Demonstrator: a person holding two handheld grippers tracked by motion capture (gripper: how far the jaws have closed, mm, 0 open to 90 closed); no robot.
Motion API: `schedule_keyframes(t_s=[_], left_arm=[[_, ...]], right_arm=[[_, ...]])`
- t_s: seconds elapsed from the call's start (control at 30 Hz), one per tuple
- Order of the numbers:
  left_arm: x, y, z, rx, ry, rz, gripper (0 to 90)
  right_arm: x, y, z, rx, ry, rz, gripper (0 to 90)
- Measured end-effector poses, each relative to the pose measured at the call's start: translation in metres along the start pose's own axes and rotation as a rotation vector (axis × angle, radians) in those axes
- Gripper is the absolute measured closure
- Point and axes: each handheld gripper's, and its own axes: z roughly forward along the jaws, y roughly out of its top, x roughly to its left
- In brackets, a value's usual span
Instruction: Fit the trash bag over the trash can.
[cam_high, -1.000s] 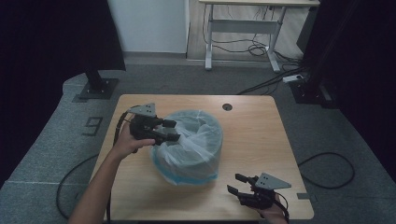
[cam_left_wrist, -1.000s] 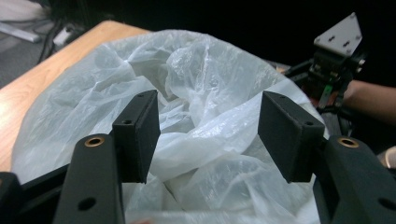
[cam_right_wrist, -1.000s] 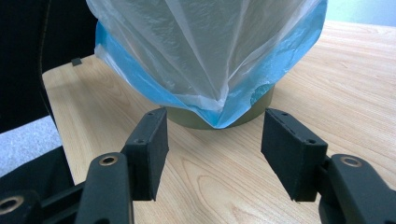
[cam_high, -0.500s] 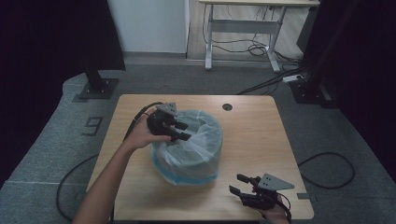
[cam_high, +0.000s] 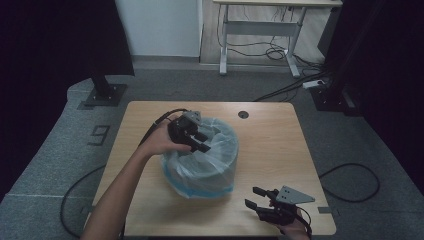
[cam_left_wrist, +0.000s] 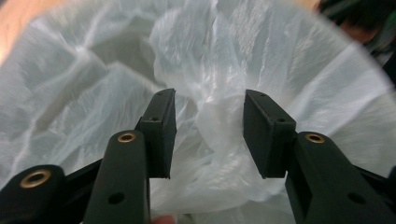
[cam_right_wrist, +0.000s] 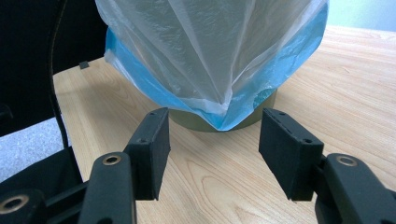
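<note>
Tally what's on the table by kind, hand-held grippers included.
Bin, round, olive-green base showing: 1
Plastic bag, translucent with blue hem, lining and draped over the bin: 1
Hand-held gripper: 2, the left hand-held gripper over the bag's mouth, the right hand-held gripper at the table's near right corner
Total: 4

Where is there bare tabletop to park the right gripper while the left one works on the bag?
Bare wood runs between the bagged bin and the table's right edge, past the small round hole. Another strip lies along the near edge, from the right gripper leftward. It is crowded at the bin's top left, where the left gripper reaches over the plastic bag.
</note>
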Motion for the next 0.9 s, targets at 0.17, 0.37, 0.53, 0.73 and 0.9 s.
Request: schedule_keyframes(t_s=[0.17, 0.37, 0.53, 0.73, 0.9], left_arm=[[-0.005, 0.007, 0.014, 0.101, 0.028, 0.023, 57.1], [-0.011, 0.014, 0.027, 0.172, 0.037, 0.056, 57.4], [-0.013, 0.015, 0.029, 0.182, 0.027, 0.061, 57.3], [-0.015, 0.016, 0.021, 0.134, 0.022, 0.061, 54.2], [-0.019, 0.012, 0.002, 0.058, 0.029, 0.055, 52.0]], right_arm=[[0.0, 0.0, 0.0, 0.001, 0.0, 0.004, 42.5], [0.001, 0.0, 0.0, 0.001, -0.002, 0.003, 42.6], [0.001, 0.0, 0.0, 0.003, -0.001, 0.004, 42.6], [0.001, 0.0, 0.0, 0.004, -0.001, -0.003, 42.6], [0.0, 0.0, 0.0, 0.006, -0.005, -0.005, 42.6]])
